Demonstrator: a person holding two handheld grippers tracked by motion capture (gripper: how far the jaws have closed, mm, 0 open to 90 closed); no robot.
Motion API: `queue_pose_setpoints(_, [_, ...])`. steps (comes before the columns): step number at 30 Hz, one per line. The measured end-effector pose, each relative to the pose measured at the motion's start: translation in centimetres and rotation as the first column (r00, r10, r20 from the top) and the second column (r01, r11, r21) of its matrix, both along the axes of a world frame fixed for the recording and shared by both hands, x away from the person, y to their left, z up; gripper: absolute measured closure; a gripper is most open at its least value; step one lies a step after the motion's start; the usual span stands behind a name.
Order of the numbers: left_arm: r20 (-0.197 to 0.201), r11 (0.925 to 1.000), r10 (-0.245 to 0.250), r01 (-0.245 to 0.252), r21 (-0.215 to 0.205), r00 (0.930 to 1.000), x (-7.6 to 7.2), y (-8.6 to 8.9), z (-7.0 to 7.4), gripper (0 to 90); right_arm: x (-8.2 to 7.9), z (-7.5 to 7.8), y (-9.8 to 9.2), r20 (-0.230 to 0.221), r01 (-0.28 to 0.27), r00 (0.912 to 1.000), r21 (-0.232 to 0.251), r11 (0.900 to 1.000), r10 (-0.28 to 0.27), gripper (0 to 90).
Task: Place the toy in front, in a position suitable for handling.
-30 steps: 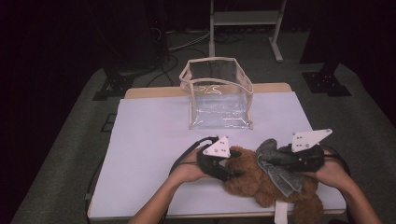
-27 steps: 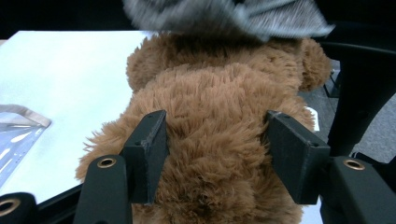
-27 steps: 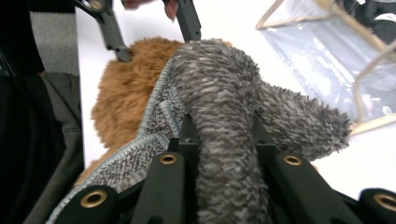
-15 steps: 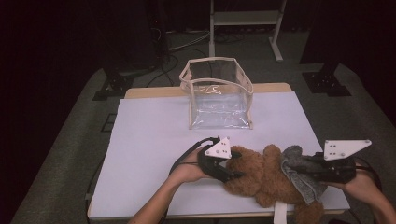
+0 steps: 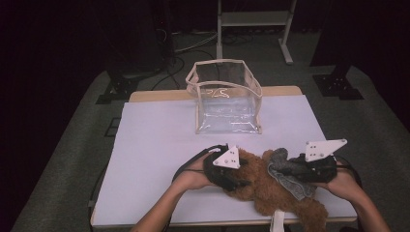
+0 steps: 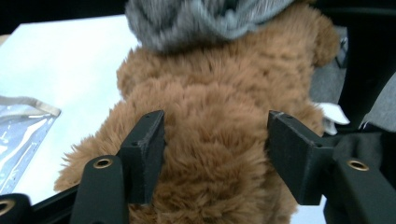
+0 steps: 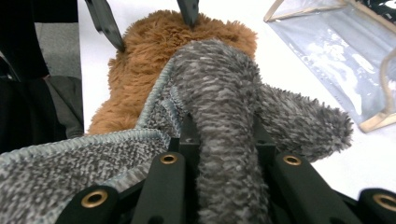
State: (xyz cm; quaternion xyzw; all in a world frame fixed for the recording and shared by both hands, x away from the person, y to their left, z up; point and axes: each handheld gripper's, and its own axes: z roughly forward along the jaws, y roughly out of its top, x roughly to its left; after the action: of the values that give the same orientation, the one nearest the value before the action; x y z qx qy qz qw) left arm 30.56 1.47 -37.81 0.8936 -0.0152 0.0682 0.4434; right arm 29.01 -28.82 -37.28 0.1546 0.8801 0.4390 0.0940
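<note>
The right tongs (image 7: pixel 219 135) are clenched on a fold of the grey cloth (image 7: pixel 224 93); the left tongs (image 6: pixel 215 154) straddle the brown plush toy (image 6: pixel 219 140) (pads against its fur); the toy lies on the white surface (image 5: pixel 159 145), near the clear bag (image 5: pixel 227 104).

At the bottom centre of the frame, the right tool (image 7: pixel 223 135) pinches a fold of grey cloth (image 7: pixel 224 93) that drapes over a brown plush toy (image 7: pixel 140 60) on the white desk (image 7: pixel 289 93). Another tool's two black tips (image 7: pixel 147 21) press the toy at top, and a clear bag (image 7: pixel 336 51) sits upper right.
</note>
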Motion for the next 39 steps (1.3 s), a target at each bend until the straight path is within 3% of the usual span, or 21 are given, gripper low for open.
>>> queue_pose_setpoints(2, [0.024,0.9999,0.001,-0.002,0.016,0.9997,0.0,-0.4,-0.2,39.2,-0.2,0.6,-0.7,0.013,0.011,0.9999,0.012,1.000,-0.012,72.9])
queue_pose_setpoints(5, [0.032,0.9997,0.006,-0.007,0.023,0.9995,0.1,-0.9,-0.2,41.1,-0.9,1.4,-2.3,0.029,0.035,0.9989,0.056,0.998,-0.037,72.8])
queue_pose_setpoints(8, [0.033,0.9996,0.006,-0.007,0.028,0.9994,0.1,-1.0,-0.1,41.6,-1.8,1.7,-4.5,0.035,0.082,0.9958,0.063,0.995,-0.085,72.8])
queue_pose_setpoints(13, [0.021,0.9998,0.005,-0.005,0.020,0.9998,0.4,-0.8,-0.1,41.6,-3.3,0.8,-7.4,0.016,0.138,0.9902,0.057,0.989,-0.139,72.8])
queue_pose_setpoints(18, [0.023,0.9997,0.006,-0.006,0.022,0.9997,0.4,-0.8,0.0,41.5,-4.7,-1.0,-8.9,-0.017,0.165,0.9862,0.041,0.985,-0.165,72.8])
queue_pose_setpoints(21, [0.019,0.9999,0.008,-0.008,0.015,0.9998,0.4,-0.8,-0.1,41.5,-5.6,-2.3,-9.5,-0.048,0.174,0.9840,0.066,0.982,-0.172,72.8])
queue_pose_setpoints(24, [0.013,0.9998,0.014,-0.015,0.010,0.9998,0.5,-0.8,0.0,40.9,-5.8,-3.5,-9.1,-0.063,0.180,0.9826,0.089,0.980,-0.175,72.8])
queue_pose_setpoints(27, [0.012,0.9996,0.021,-0.021,0.016,0.9997,0.5,-0.3,0.2,39.6,-5.0,-3.9,-7.9,-0.063,0.168,0.9847,0.103,0.980,-0.162,72.9])
queue_pose_setpoints(32, [0.011,0.9980,0.057,-0.057,0.027,0.9983,0.7,1.5,0.4,39.0,-2.5,-3.7,-4.9,-0.047,0.118,0.9924,0.099,0.988,-0.114,73.0])
queue_pose_setpoints(39, [-0.001,0.9902,0.135,-0.135,0.037,0.9909,0.8,5.6,0.4,38.6,1.6,-3.7,-0.4,-0.051,0.038,0.9981,0.089,0.995,-0.034,72.9])
